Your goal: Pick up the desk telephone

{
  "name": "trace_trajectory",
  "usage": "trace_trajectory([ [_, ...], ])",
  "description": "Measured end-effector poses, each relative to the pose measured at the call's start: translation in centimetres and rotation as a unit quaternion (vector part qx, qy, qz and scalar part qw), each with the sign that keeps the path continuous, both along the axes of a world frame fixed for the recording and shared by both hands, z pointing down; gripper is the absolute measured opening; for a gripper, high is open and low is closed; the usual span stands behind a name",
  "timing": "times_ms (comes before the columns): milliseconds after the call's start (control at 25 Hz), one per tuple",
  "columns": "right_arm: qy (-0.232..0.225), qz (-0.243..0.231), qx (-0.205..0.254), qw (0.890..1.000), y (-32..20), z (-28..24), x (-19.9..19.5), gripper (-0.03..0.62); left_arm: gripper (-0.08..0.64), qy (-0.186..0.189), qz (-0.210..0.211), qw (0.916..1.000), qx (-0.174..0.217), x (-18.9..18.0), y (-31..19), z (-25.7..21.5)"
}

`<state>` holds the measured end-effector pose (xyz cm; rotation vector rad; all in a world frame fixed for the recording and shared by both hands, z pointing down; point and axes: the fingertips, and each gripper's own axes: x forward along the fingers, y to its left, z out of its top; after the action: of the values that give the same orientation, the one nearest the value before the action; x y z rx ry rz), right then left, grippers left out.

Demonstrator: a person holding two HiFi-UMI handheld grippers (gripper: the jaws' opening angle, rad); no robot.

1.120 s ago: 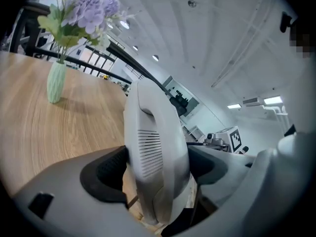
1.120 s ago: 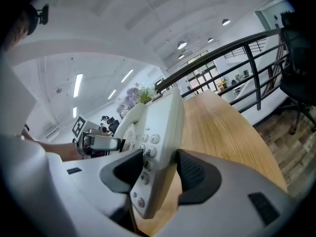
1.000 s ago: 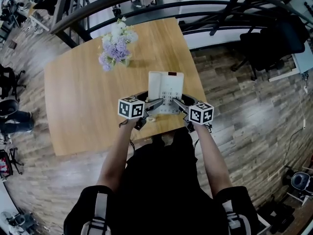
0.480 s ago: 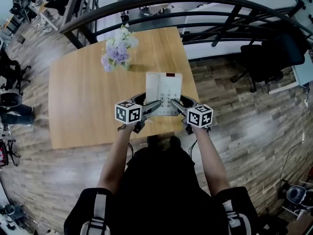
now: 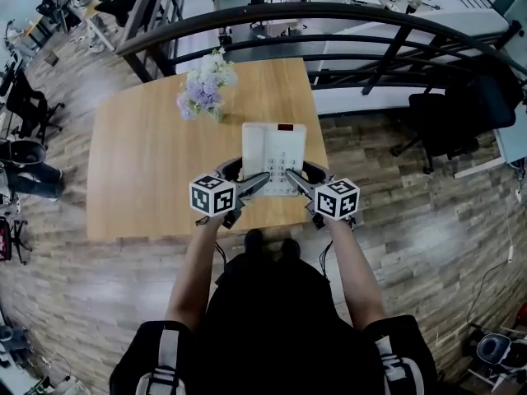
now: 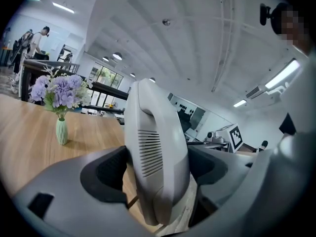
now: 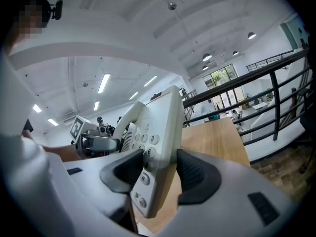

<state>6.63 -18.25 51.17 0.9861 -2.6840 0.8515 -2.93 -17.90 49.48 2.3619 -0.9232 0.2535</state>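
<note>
Head view looks down on a pale wooden counter (image 5: 148,163) with a white desk telephone (image 5: 274,151) held over its near edge, between the person's two outstretched arms. The left tongs (image 5: 263,178) come in from the left and the right tongs (image 5: 291,178) from the right, each clamped on the phone's near end. Seen from the left gripper view, the grey pads press both faces of the handset side, just below its slotted speaker grille. The right gripper view has its dark pads closed on the keypad edge, one pad on the buttons near the 6 and the other against the underside. Both gripper views show the phone tilted on edge with bare wood beneath it, off the surface. A pale green vase of lilac and white flowers (image 5: 206,89) stands well apart at the far side, before a black metal railing (image 5: 329,13).
</note>
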Motion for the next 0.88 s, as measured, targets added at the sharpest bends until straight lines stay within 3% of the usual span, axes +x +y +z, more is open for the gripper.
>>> trace_trajectory([
  [400, 0.004, -0.04, 0.044, 0.998, 1.4, -2.2, 0.8, 0.224, 0.387, -0.012, -0.034, 0.999, 0.026, 0.8, 2.3, -1.8],
  [880, -0.009, -0.076, 0.042, 0.996, 3.8, -1.5, 2.9, 0.224, 0.387, -0.025, -0.07, 0.9967, 0.034, 3.2, 5.4, -1.6],
])
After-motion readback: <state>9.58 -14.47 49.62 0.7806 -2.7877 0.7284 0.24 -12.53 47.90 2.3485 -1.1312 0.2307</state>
